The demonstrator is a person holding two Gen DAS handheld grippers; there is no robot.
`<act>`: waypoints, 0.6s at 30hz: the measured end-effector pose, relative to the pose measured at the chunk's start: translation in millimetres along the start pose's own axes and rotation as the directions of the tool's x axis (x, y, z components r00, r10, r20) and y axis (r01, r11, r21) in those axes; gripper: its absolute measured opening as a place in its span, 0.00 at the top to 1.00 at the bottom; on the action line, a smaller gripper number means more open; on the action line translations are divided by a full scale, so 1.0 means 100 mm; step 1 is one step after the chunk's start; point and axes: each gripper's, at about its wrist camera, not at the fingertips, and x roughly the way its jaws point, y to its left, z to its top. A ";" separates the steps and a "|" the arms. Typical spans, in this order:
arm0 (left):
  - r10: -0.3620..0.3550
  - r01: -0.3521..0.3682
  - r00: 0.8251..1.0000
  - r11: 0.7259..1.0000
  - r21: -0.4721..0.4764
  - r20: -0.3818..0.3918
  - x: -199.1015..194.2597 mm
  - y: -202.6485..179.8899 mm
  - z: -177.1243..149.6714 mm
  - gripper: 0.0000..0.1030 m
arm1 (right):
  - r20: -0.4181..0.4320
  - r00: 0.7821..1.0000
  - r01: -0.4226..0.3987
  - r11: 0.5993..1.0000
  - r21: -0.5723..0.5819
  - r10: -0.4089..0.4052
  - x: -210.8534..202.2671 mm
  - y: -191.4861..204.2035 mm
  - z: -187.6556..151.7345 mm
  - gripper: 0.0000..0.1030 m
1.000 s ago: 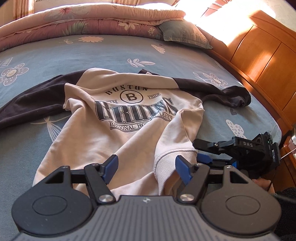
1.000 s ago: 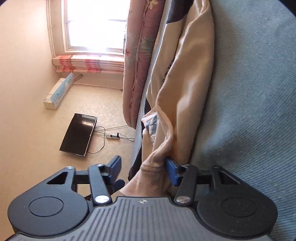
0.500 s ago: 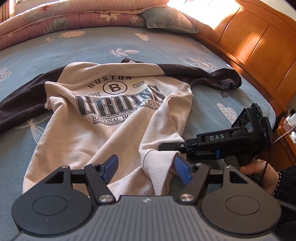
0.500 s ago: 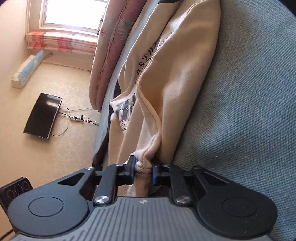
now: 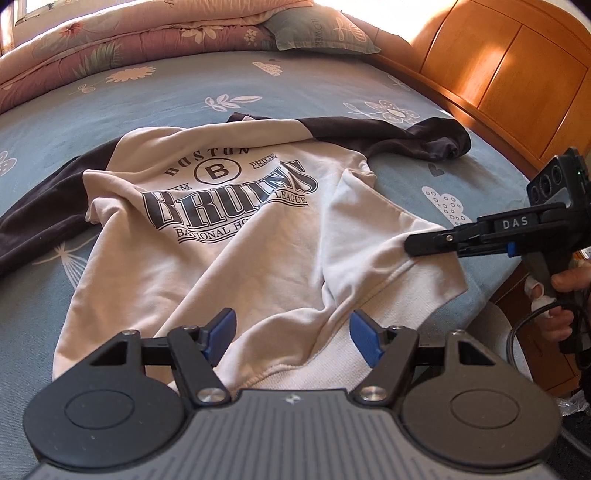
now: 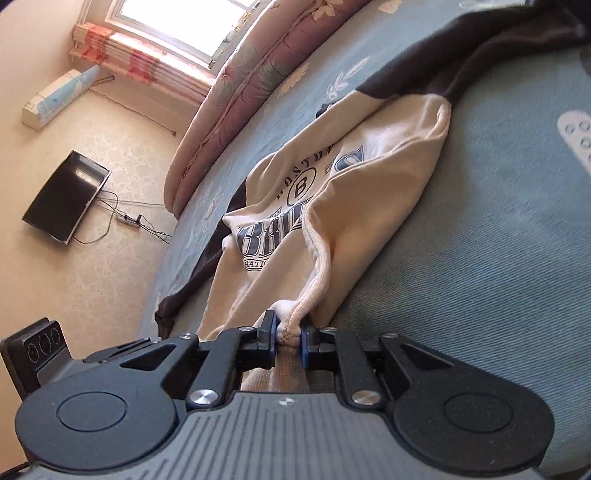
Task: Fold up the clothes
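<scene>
A cream sweatshirt [image 5: 229,236] with dark sleeves and a printed chest lies crumpled on the blue flowered bed sheet [image 5: 110,110]. My left gripper [image 5: 291,332] hovers open over the ribbed hem near the bed's front edge, with fabric lying below its blue pads. At the right, my right gripper [image 5: 412,246] pinches the hem's right corner and holds it raised off the sheet. In the right wrist view the right gripper [image 6: 289,334] presses a bunched fold of the sweatshirt [image 6: 351,206] hem between its pads, though its jaws are opening slightly.
A folded pink quilt [image 5: 129,40] and a pillow [image 5: 321,29] lie at the far end of the bed. A wooden headboard [image 5: 517,74] runs along the right. A hand [image 5: 565,291] holds the right gripper. On the floor are a black screen [image 6: 66,203] and a power strip [image 6: 129,219].
My right gripper went from open around the hem to clamped on it, then rose and rolled, lifting the corner and spreading it to the right. The left gripper stayed open in place.
</scene>
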 end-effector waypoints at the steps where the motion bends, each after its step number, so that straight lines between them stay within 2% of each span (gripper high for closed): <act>1: -0.003 0.003 1.000 1.000 0.004 -0.002 0.00 -0.02 0.00 0.33 | -0.004 1.000 0.026 0.999 -0.021 -0.026 -0.08 0.00 0.01 0.84; 7: -0.006 0.007 1.000 1.000 0.024 -0.016 0.00 -0.10 -0.01 0.33 | -0.034 0.985 0.161 0.979 -0.123 -0.167 -0.52 -0.14 -0.02 0.84; 11: -0.003 0.004 1.000 0.999 0.033 -0.018 -0.04 -0.12 -0.03 0.33 | -0.085 0.971 0.209 0.967 -0.145 -0.223 -0.58 -0.24 -0.11 0.84; 18: 0.021 -0.020 0.999 0.999 0.030 -0.036 -0.08 -0.04 -0.06 0.32 | -0.171 0.926 0.309 0.937 -0.164 -0.335 -0.60 -0.49 -0.33 0.86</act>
